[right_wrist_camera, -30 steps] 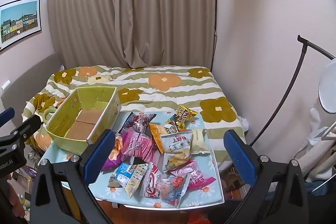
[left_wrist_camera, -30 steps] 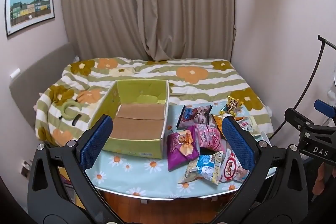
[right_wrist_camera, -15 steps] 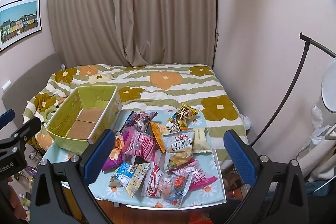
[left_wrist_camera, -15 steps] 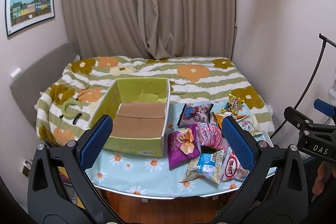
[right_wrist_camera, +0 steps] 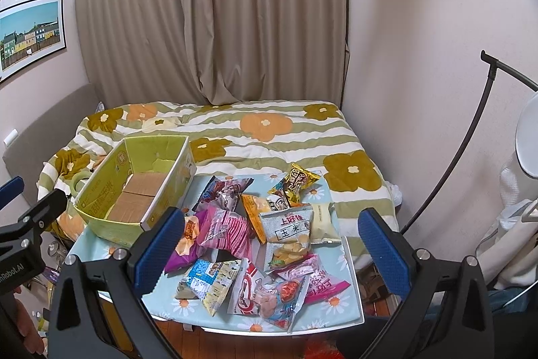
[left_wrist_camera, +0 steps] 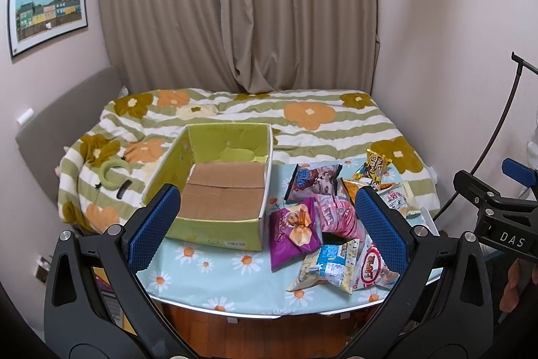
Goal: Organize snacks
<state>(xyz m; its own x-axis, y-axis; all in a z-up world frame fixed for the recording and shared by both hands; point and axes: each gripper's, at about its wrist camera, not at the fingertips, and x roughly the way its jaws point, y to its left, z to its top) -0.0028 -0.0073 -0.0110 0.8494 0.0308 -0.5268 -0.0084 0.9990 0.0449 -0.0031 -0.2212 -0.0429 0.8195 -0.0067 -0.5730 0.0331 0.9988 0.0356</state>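
Barely anything has changed over the last second: the left tool (left_wrist_camera: pixel 267 224) and right tool (right_wrist_camera: pixel 270 244) both hang above the near edge of the desk (left_wrist_camera: pixel 201 271), jaws wide apart and holding nothing, drifted only slightly. So I judge the sorting not yet begun. Beyond the tools, the snack packets (right_wrist_camera: pixel 255 234) lie heaped on the desk's right half. Just left of them sits the green cardboard box (left_wrist_camera: pixel 215 190), open-topped and showing only its bare brown floor.
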